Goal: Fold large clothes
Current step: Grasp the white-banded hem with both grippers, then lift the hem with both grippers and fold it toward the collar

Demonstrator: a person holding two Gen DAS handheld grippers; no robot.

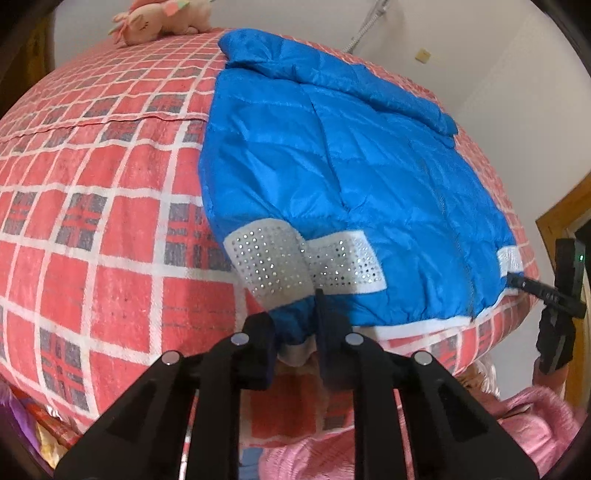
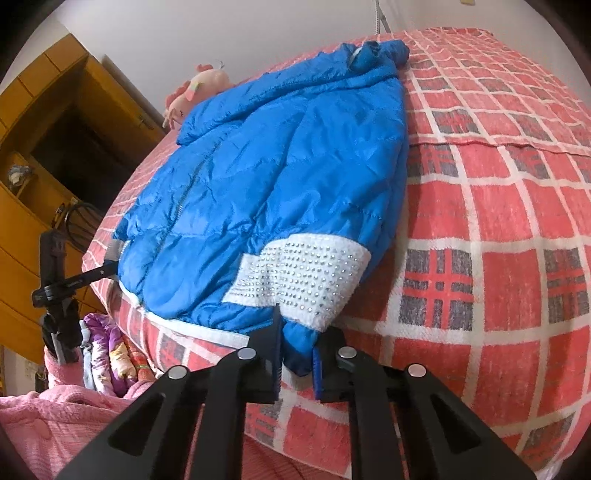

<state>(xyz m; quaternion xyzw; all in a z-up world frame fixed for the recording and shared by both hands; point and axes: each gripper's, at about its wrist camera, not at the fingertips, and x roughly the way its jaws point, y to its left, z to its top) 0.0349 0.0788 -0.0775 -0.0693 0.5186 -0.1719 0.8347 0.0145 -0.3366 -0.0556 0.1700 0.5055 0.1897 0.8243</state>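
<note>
A blue puffer jacket (image 1: 332,155) with white studded bands lies flat on the red plaid bed, hood toward the far end. My left gripper (image 1: 295,332) is shut on the jacket's hem corner at the near left, just below a studded band (image 1: 273,258). In the right wrist view the jacket (image 2: 280,166) fills the centre. My right gripper (image 2: 295,354) is shut on the jacket's hem corner under the studded band (image 2: 306,277) at the bed's near edge. Each gripper also shows in the other's view, as a black shape at the jacket's opposite hem corner (image 1: 535,290) (image 2: 85,277).
The red plaid bed cover (image 1: 92,221) spreads left of the jacket. A pink plush toy (image 1: 162,18) lies at the far end. Pink knitted fabric (image 2: 44,417) and colourful bedding (image 2: 107,354) lie below the bed's near edge. A wooden wardrobe (image 2: 44,129) stands at the left.
</note>
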